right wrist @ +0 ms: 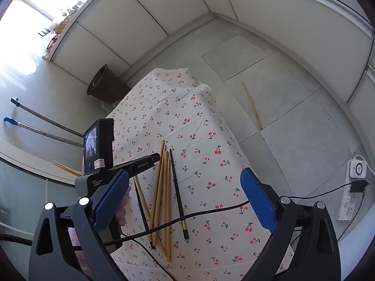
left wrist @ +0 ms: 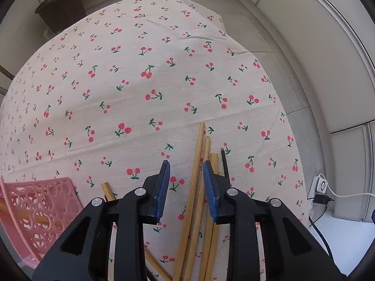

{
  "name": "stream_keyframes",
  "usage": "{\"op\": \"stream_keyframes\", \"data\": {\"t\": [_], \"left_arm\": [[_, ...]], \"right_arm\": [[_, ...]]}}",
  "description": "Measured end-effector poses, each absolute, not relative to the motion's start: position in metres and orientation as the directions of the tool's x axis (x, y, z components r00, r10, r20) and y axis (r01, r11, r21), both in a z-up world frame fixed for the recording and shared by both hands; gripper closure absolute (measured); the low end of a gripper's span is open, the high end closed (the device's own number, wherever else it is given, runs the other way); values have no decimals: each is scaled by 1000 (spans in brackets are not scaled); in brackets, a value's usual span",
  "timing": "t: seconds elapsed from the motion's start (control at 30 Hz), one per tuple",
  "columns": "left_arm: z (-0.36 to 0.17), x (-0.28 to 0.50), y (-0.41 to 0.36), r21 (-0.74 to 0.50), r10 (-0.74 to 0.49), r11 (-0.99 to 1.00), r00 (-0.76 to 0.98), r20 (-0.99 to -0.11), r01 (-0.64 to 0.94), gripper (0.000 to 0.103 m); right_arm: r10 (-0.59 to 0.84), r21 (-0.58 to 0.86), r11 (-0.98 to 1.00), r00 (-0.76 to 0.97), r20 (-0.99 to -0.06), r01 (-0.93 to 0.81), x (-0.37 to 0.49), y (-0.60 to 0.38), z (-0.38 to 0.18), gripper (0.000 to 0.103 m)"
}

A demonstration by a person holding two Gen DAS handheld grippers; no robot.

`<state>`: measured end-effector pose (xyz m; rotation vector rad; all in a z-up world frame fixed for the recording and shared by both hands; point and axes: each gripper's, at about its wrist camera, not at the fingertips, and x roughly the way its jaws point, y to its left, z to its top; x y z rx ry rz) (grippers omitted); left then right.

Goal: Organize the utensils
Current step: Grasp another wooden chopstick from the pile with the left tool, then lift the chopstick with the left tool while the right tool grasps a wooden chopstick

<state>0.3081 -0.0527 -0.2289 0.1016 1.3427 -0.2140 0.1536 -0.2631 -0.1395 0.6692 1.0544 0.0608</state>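
Left gripper (left wrist: 186, 182) pointed steeply down over the chopsticks (left wrist: 195, 187) bundled near the table's (left wrist: 140, 82) right edge; jaws narrow, straddling one or two sticks, pads not clearly pressing. Pink basket (left wrist: 39, 210), likely their destination, sat left. Right gripper (right wrist: 185, 201) hovered, jaws wide, empty. One stray chopstick (right wrist: 252, 105) lay on the floor.

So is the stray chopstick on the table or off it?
Off: one wooden chopstick lies on the floor tiles, apart from the table.

Bright daylight, window (right wrist: 28, 7) glare upper left, fisheye-curved edges.
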Motion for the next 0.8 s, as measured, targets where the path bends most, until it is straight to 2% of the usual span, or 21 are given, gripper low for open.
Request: {"op": "stream_keyframes", "data": {"t": [0.17, 0.23, 0.43, 0.5, 0.6, 0.73, 0.77, 0.8], "left_arm": [[-239, 311, -67, -30, -78, 969, 187, -979, 244, 81], [-244, 311, -73, -6, -56, 967, 190, -980, 254, 91], [-248, 303, -86, 31, -44, 955, 242, -969, 295, 94], [-248, 298, -81, -12, -81, 962, 242, -967, 274, 98], [-245, 286, -60, -111, -160, 971, 230, -960, 210, 98], [-213, 253, -38, -162, -218, 966, 298, -929, 203, 98], [-201, 241, -34, -171, -235, 961, 317, -919, 216, 98], [-190, 231, -29, -177, -248, 957, 334, -910, 228, 98]], "right_arm": [[363, 539, 797, 496, -789, 274, 155, -263, -144, 10], [360, 532, 801, 490, -794, 273, 156, -262, -145, 10], [354, 512, 814, 464, -812, 274, 159, -256, -151, 10], [372, 522, 804, 445, -815, 283, 161, -256, -158, 10], [417, 551, 778, 410, -812, 302, 164, -255, -170, 10], [461, 580, 763, 388, -798, 286, 169, -246, -181, 10], [464, 579, 768, 385, -798, 273, 172, -241, -182, 12], [473, 579, 774, 376, -797, 255, 176, -234, -185, 19]]}}
